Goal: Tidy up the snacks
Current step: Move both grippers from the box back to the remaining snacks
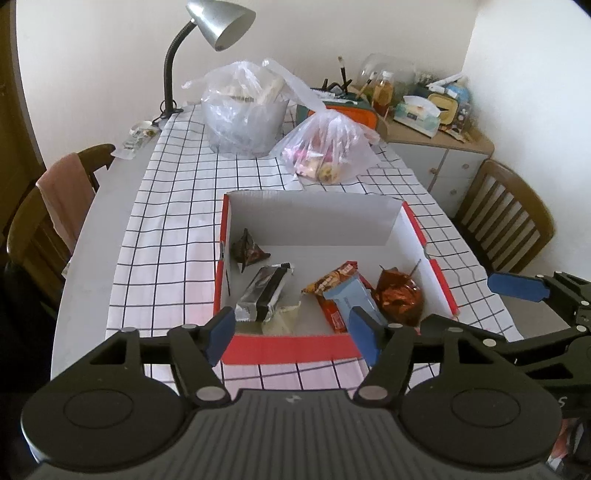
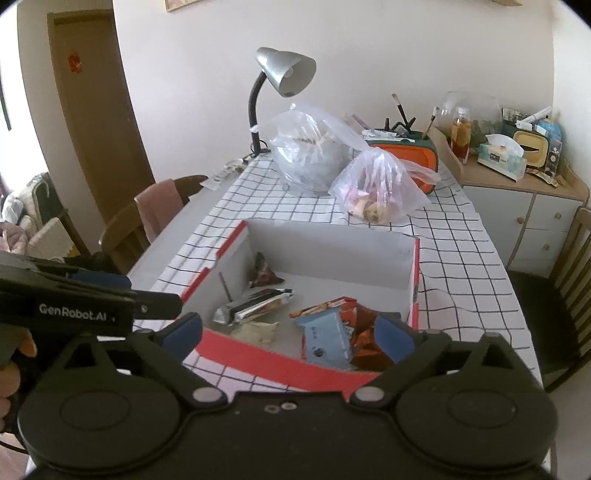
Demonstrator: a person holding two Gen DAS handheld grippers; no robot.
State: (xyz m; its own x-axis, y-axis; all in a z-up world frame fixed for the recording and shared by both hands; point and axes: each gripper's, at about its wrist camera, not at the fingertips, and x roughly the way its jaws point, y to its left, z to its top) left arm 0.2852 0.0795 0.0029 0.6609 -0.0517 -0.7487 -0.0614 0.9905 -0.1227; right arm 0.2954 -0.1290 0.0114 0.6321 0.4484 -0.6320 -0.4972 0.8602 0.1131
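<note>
A white box with red rim point(image 1: 288, 349) point(image 2: 258, 356) sits on the checked cloth. Inside lie several snacks: a dark triangular pack point(image 1: 248, 250) point(image 2: 263, 275), a black-and-silver bar point(image 1: 262, 291) point(image 2: 255, 303), a cream wrapper point(image 1: 282, 317), an orange biscuit pack point(image 1: 328, 282), a light blue pack point(image 1: 351, 297) point(image 2: 325, 338) and a brown foil bag point(image 1: 400, 295). My left gripper point(image 1: 293, 338) is open and empty at the box's near rim. My right gripper point(image 2: 290, 334) is open and empty over the near rim; it also shows in the left wrist view point(image 1: 517, 288).
Two clear plastic bags stand behind the box: a small one with snacks point(image 1: 328, 151) point(image 2: 376, 192) and a big one point(image 1: 243, 114) point(image 2: 310, 155). A desk lamp point(image 1: 218, 22), an orange case point(image 2: 410, 155), a cluttered cabinet point(image 1: 436, 144) and wooden chairs point(image 1: 506, 218) surround the table.
</note>
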